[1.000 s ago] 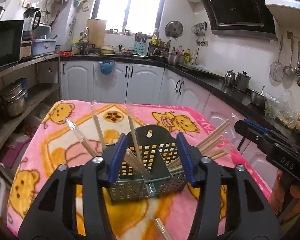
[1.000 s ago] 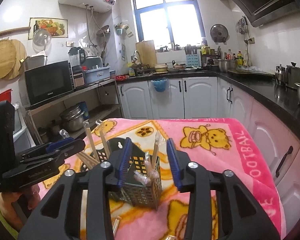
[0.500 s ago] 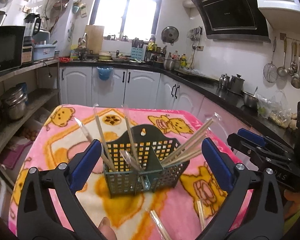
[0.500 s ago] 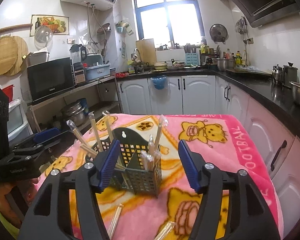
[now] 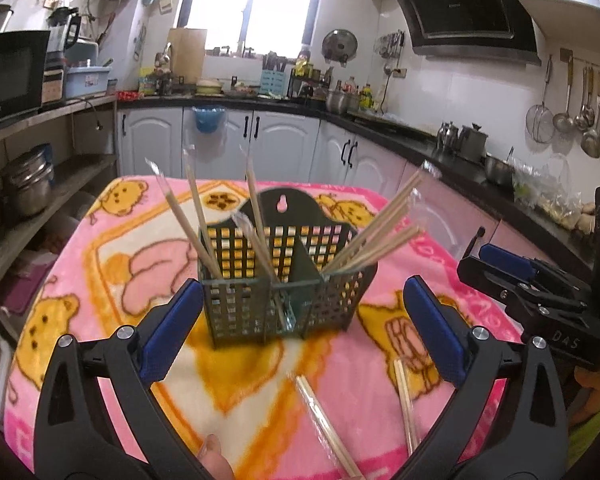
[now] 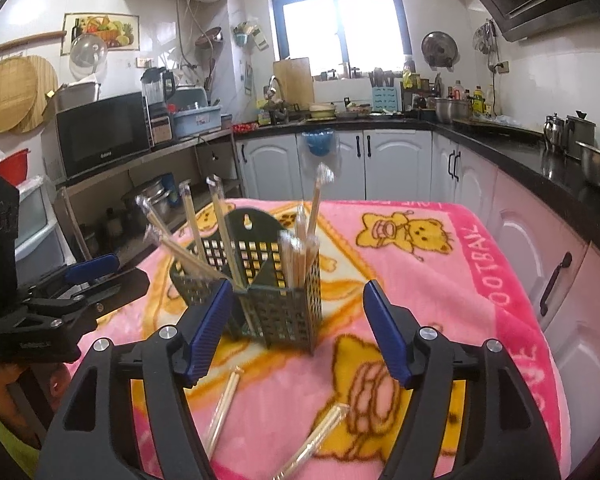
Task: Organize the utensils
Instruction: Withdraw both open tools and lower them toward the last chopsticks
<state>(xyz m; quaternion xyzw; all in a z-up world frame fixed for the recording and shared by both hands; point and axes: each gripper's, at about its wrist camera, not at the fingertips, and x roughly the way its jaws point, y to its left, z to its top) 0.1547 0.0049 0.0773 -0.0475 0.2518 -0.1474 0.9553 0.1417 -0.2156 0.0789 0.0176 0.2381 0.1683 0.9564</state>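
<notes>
Dark green perforated plastic utensil basket (image 5: 284, 280) stood mid pink bear-print blanket (image 5: 112, 248), wrapped wooden chopsticks (image 5: 380, 220) inside, left gripper (image 5: 300, 328) wide open, empty; right gripper (image 6: 300, 328) just opening, empty.

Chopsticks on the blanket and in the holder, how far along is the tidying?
Mostly done: several wrapped chopsticks already stand in the green holder. Nothing is in hand: the left gripper is wide open, and the right gripper, whose fingers have just been opening, holds nothing. Left to do: two wrapped pairs lie on the pink blanket in front of the holder.
</notes>
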